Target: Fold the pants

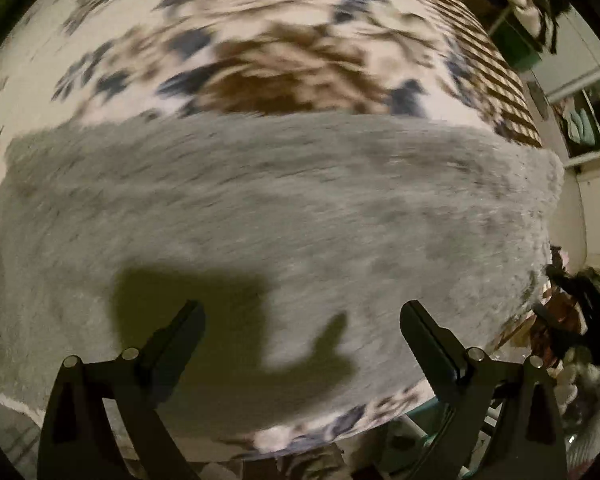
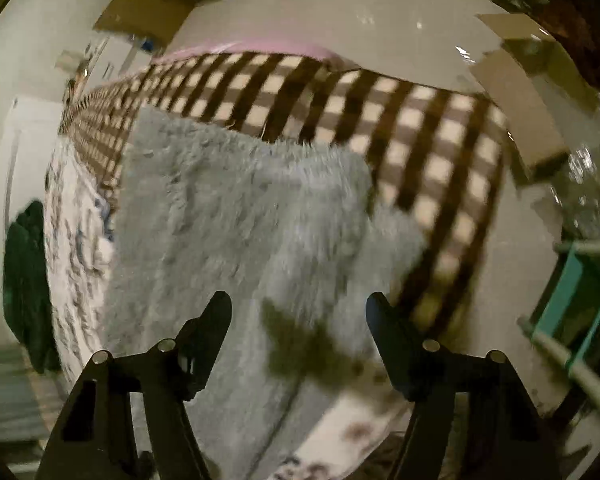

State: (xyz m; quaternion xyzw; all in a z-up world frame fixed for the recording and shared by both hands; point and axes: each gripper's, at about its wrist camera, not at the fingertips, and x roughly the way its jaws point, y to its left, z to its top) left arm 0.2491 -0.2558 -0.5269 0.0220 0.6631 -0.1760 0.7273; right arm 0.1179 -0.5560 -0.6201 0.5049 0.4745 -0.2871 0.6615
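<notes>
The fluffy pants [image 1: 284, 208] are pale grey, bluish in the right wrist view [image 2: 236, 216]; the blanket [image 1: 284, 52] beyond them is cream with brown and slate-blue blotches; its far border [image 2: 420, 128] is checked dark brown and cream, edged in pink; both grippers [image 1: 302, 314] [image 2: 299, 304] are black; a teal frame [image 2: 572, 280] stands at right.

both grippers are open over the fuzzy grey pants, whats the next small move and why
Probably lower the right gripper onto the near edge of the grey fuzzy pants and close on it. Both it and the left gripper are open and hold nothing, and the pants lie flat on the patterned blanket, so a fold needs a grasp first. Blur leaves the exact edge uncertain.
</notes>
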